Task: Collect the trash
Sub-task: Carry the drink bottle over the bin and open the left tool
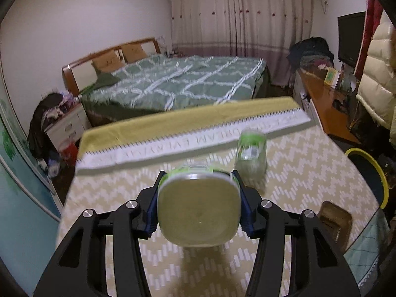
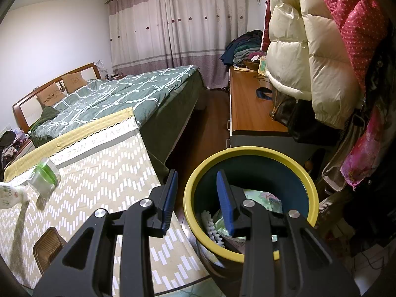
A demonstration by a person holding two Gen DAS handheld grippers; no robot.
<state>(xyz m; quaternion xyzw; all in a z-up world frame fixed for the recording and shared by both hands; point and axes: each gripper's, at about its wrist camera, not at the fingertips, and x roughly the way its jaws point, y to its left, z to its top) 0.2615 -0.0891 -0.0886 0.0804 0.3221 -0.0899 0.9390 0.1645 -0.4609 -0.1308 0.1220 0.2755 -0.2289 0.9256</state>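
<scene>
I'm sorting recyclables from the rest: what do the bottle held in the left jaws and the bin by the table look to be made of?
The held bottle looks like clear, thin plastic: light passes through its squarish base, and it carries a green label band. The bin seems moulded plastic, with a smooth matte yellow rim and a dark blue inner wall, though painted metal can't be ruled out.

A big bed [image 2: 111,96] with a green blanket stands by the white wall. Behind the bed hang long curtains [image 2: 178,27]. Right of the bed is a wooden dresser [image 2: 250,109].

Patterned table [image 1: 309,163]: bottle [image 1: 251,158], tray [image 1: 335,225]
</scene>
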